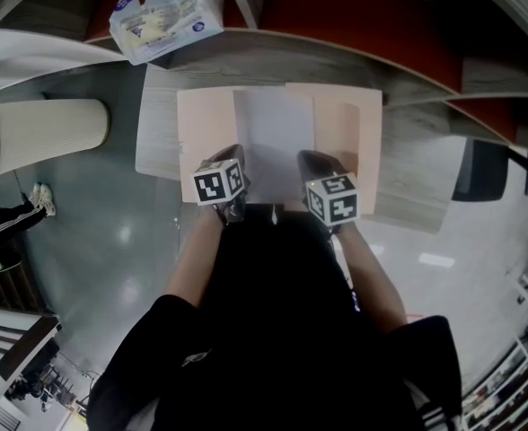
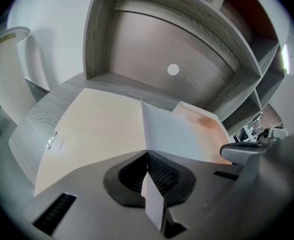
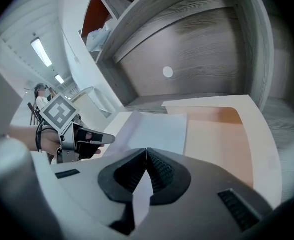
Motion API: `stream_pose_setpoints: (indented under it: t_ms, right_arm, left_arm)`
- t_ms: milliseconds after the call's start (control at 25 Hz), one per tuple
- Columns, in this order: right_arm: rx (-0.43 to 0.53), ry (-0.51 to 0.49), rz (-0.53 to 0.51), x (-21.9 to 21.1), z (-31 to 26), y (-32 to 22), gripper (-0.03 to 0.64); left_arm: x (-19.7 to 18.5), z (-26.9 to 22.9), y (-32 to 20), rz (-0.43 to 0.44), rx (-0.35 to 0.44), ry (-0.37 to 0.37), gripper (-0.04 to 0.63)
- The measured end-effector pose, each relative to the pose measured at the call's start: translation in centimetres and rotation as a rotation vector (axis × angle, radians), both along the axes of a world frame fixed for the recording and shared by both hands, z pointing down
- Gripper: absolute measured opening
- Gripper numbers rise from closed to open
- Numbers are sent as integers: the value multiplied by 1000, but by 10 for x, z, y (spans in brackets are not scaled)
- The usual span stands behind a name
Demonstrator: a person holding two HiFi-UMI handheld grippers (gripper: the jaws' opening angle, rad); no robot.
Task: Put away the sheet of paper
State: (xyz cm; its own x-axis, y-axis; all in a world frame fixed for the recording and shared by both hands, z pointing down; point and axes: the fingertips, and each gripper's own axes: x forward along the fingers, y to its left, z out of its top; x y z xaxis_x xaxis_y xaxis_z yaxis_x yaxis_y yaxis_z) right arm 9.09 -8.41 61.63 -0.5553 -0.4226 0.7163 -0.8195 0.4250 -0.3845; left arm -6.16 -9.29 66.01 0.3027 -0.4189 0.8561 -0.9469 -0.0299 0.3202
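Two tongs are clamping shut on the near edge of the sheet of paper [image 1: 273, 133], the left tongs [image 1: 233, 153] toward its left corner and the right tongs [image 1: 312, 158] toward its right. We are holding the sheet over the middle of the open peach folder [image 1: 204, 124], which is lying on the table [image 1: 154, 142]. We are gripping both sides so the sheet lies flat, likely for sliding it inside.
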Motion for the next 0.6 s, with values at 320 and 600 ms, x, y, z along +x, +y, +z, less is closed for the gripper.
stream_pose_setpoints:
  t_ms: [320,600]
  right_arm:
    - [3,8,-14,-7,-1,0,18]
    - [5,7,-47,-15,-3,3,18]
  left_arm:
    - [5,1,-1,10,6,10,44]
    - [14,1,0,21,6,21,44]
